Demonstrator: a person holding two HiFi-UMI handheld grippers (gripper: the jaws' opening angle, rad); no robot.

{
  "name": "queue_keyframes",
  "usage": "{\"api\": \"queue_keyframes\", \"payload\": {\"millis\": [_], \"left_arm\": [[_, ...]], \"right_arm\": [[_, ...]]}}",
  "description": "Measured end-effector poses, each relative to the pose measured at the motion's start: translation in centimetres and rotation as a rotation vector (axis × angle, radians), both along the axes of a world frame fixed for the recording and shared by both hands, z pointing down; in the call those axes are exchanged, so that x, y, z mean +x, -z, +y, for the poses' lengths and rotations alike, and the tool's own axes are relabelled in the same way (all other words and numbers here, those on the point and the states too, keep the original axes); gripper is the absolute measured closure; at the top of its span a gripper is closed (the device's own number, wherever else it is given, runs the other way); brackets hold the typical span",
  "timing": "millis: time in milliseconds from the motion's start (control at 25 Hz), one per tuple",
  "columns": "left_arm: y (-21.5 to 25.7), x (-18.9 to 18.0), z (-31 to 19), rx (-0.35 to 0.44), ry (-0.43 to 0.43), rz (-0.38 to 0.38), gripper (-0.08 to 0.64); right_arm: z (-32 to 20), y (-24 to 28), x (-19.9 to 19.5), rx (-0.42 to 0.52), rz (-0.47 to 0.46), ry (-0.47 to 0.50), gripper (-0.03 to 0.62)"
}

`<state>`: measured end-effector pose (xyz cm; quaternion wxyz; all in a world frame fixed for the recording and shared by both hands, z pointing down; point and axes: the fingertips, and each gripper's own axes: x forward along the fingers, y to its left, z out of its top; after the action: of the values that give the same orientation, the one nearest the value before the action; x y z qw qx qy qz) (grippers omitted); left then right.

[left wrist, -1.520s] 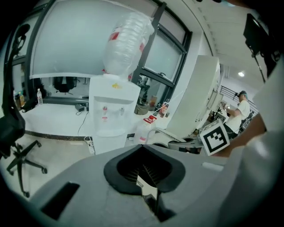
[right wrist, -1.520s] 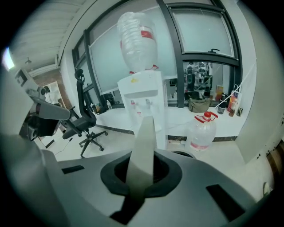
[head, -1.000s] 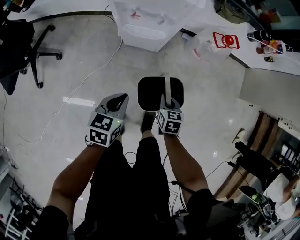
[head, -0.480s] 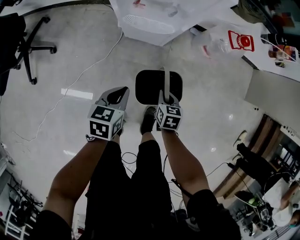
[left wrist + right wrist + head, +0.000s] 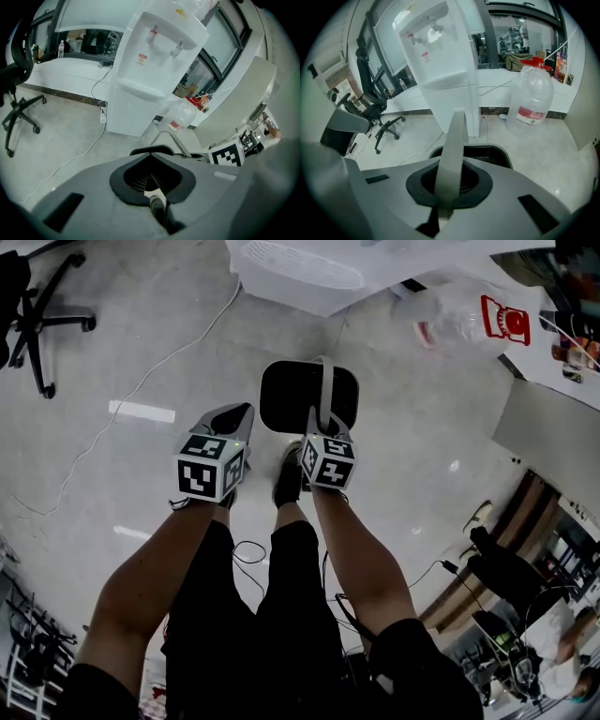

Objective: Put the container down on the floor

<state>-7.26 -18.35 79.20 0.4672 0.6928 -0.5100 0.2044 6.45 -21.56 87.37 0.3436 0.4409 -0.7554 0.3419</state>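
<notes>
A black container (image 5: 291, 395) with a grey bail handle (image 5: 324, 390) hangs over the floor just ahead of the person's shoe (image 5: 289, 474). My right gripper (image 5: 323, 427) is shut on that handle; in the right gripper view the grey handle (image 5: 452, 154) rises from between the jaws, with the container's dark rim (image 5: 487, 153) below it. My left gripper (image 5: 236, 418) hangs to the left of the container, shut and holding nothing. The left gripper view shows the container's rim (image 5: 152, 150) just past the closed jaws.
A white water dispenser (image 5: 300, 273) stands on the floor beyond the container, with a clear water bottle (image 5: 469, 310) to its right. A black office chair (image 5: 42, 306) is at the far left. A white cable (image 5: 141, 381) runs across the floor.
Both grippers have sunk toward the floor, and the container has gone down with the right one. The floor and the dispenser look closer in the head view.
</notes>
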Motion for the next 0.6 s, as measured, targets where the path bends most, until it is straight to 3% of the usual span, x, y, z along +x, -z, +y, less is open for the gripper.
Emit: {"api": "queue_keyframes", "payload": {"millis": [600], "left_arm": [[-3.9, -0.3, -2.9, -0.005, 0.034, 0.013, 0.549]], "right_arm": [[-2.9, -2.8, -2.2, 0.037, -0.032, 0.001, 0.583]]}}
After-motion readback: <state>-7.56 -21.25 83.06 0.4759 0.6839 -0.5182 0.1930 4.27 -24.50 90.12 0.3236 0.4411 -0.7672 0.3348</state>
